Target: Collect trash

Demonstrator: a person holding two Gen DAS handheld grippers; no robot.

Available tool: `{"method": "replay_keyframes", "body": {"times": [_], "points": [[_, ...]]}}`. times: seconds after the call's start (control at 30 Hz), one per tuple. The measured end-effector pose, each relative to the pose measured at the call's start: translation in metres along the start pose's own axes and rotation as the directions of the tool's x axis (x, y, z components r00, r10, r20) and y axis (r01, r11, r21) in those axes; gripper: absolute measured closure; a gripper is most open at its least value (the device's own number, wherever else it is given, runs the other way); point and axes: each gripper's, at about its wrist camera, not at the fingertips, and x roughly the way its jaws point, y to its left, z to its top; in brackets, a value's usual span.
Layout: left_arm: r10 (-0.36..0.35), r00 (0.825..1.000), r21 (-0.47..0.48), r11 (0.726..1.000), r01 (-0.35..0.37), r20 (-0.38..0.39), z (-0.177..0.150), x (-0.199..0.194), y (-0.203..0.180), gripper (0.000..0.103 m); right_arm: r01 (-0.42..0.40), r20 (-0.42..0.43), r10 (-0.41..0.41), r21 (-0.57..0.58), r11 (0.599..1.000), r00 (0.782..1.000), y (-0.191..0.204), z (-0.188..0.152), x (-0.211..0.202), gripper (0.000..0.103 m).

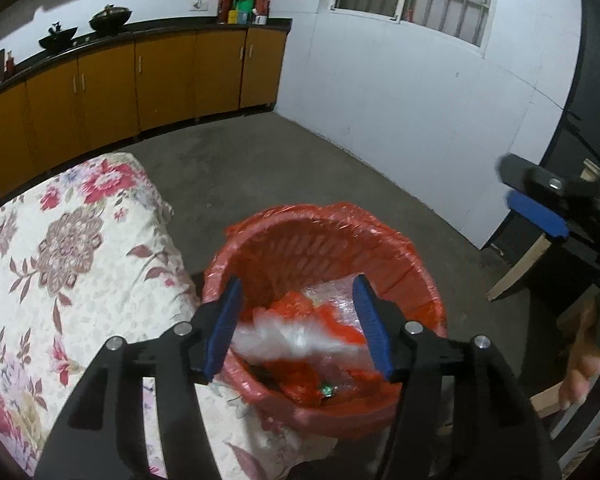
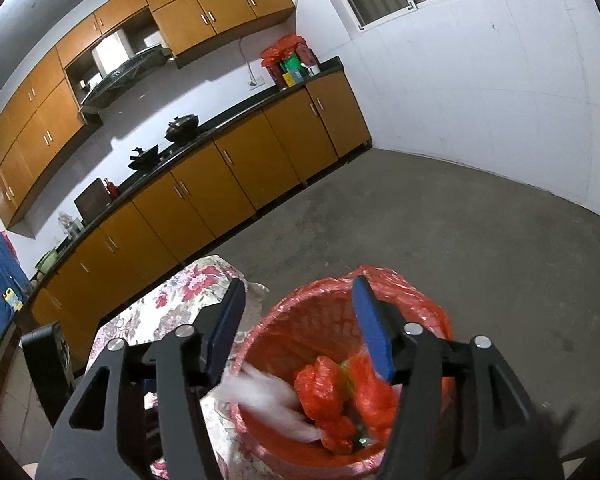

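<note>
A red bin [image 1: 416, 280] lined with a red plastic bag stands on the floor beside the cloth-covered table. My left gripper [image 1: 300, 320] hangs over its mouth, jaws apart. A blurred piece of white plastic [image 1: 288, 340] lies loose between the pads, above the trash. Crumpled red bags [image 1: 300, 392] and clear wrap [image 1: 332, 300] fill the bin. In the right wrist view my right gripper [image 2: 300, 332] is also open over the bin [image 2: 320, 320]. The white plastic [image 2: 264, 396] streaks below its left finger, and red bags [image 2: 332, 388] lie inside. The right gripper [image 1: 540, 212] also shows at the left view's right edge.
A table under a floral cloth [image 1: 60, 260] sits left of the bin. Orange cabinets with a black counter [image 2: 228, 184] line the far wall, with woks and a red bag of items on top. The grey concrete floor [image 1: 300, 168] runs to the white wall. A person's hand [image 1: 580, 368] is at the right.
</note>
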Motion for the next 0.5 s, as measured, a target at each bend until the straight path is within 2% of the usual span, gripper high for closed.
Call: {"method": "replay_keyframes", "body": {"times": [0.07, 0.13, 0.27, 0.33, 0.4, 0.5], "points": [[0.01, 1.0, -0.012, 1.0, -0.01, 0.007, -0.002, -0.006, 0.005, 0.043, 0.021, 0.009, -0.021, -0.011, 1.0, 1.0, -0.001, -0.004, -0.009, 0.03], [0.039, 0.998, -0.016, 0.999, -0.038, 0.042, -0.004, -0.02, 0.008, 0.036, 0.041, 0.028, -0.04, -0.032, 0.999, 0.999, 0.001, -0.007, -0.02, 0.013], [0.128, 0.981, -0.013, 0.992, -0.127, 0.146, -0.014, -0.061, 0.01, 0.016, 0.111, 0.098, -0.097, -0.154, 0.982, 0.99, 0.019, -0.022, -0.05, 0.006], [0.179, 0.963, -0.024, 0.984, -0.178, 0.2, -0.021, -0.086, 0.011, 0.01, 0.138, 0.171, -0.102, -0.214, 0.967, 0.98, 0.03, -0.034, -0.067, 0.005], [0.228, 0.941, -0.034, 0.973, -0.227, 0.249, -0.029, -0.111, 0.012, 0.006, 0.155, 0.208, -0.103, -0.251, 0.955, 0.973, 0.039, -0.04, -0.078, 0.004], [0.315, 0.898, -0.051, 0.948, -0.315, 0.307, -0.047, -0.146, 0.013, 0.004, 0.145, 0.232, -0.085, -0.258, 0.955, 0.969, 0.049, -0.048, -0.094, 0.002]]}}
